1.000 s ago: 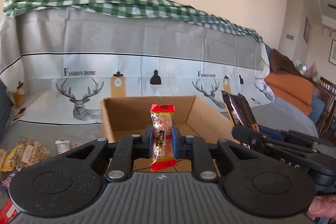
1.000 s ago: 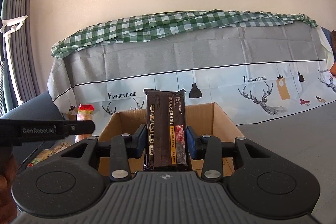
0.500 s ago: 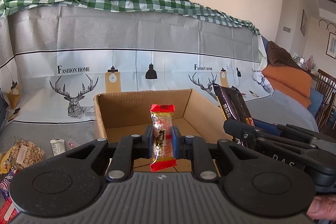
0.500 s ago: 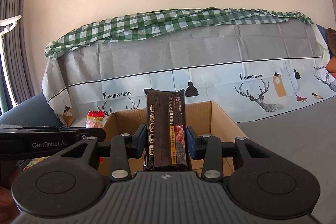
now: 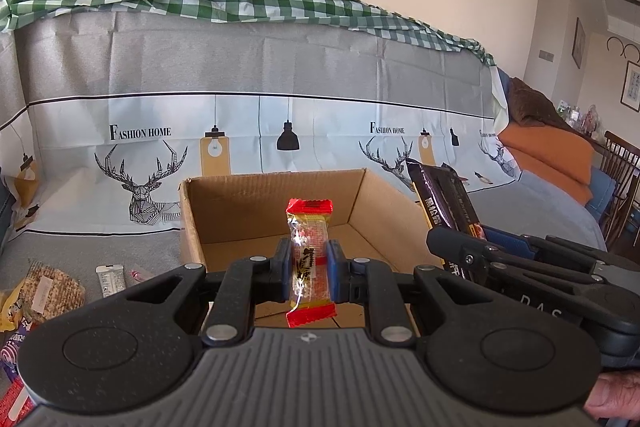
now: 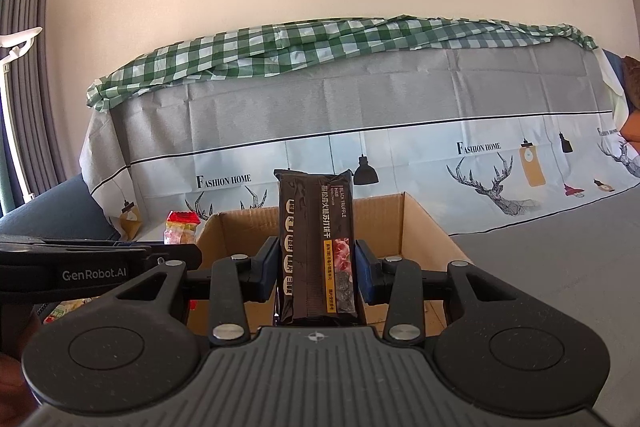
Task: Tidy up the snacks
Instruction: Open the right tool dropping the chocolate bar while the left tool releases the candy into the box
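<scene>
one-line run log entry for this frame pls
left gripper: shut on red-and-yellow snack | right gripper: shut on dark cracker pack | cardboard box: open, ahead | both snacks upright, unreleased

"fashion home" is printed in black on the cover [image 6: 400, 163] behind the box [image 6: 424, 227], once left of the box and once right of it, beside the deer drawings. the dark pack [image 6: 316, 247] reads "black truffle ham" by its top edge. the left gripper [image 6: 100, 267], left of the box, reads "genrobot.ai".
</scene>
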The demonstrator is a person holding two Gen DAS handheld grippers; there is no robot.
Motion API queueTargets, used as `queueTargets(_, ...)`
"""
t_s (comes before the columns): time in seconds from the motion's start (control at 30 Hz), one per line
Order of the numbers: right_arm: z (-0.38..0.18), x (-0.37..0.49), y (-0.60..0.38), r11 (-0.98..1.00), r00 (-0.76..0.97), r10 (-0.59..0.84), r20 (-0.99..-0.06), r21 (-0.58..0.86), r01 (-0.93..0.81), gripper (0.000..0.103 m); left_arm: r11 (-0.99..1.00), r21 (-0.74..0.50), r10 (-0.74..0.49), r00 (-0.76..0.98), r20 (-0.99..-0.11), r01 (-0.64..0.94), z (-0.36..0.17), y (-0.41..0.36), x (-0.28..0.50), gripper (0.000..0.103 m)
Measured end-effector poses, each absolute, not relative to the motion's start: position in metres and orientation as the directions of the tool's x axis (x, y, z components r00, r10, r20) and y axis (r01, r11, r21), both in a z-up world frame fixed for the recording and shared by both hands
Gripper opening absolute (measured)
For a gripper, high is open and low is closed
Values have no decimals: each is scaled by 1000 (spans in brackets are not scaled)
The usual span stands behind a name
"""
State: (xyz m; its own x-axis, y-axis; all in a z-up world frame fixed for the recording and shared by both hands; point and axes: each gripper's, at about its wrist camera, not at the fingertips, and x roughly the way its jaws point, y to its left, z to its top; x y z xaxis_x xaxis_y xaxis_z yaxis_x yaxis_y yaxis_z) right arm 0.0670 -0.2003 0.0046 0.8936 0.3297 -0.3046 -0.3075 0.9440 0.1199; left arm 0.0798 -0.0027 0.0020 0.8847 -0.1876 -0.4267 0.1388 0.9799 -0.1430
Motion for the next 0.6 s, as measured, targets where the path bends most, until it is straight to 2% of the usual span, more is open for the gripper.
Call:
queueTargets(0.27,5,67,-202,943,891,333,-310,121,-310,42,977,-154,-201,879,-432,147,2,-3,80,21)
queueTargets(0.3,5,68,-201,944,891,329,-313,119,-307,48,974,-164,-213,871,-443,155,0,-3,82,24)
queueTargets(0.33,5,68,-201,946,892,324,-317,117,-302,54,974,-165,-215,865,-454,156,-1,-3,83,38)
queueTargets(0.37,5,68,-201,949,894,316,-317,114,-294,64,977,-153,-205,868,-452,151,-1,-5,82,44)
queueTargets(0.4,5,68,-201,951,897,310,-315,113,-289,66,978,-144,-198,873,-446,149,-1,-5,82,44)
queueTargets(0.6,5,67,-201,951,898,309,-314,117,-286,66,979,-155,-187,880,-437,132,0,0,82,44)
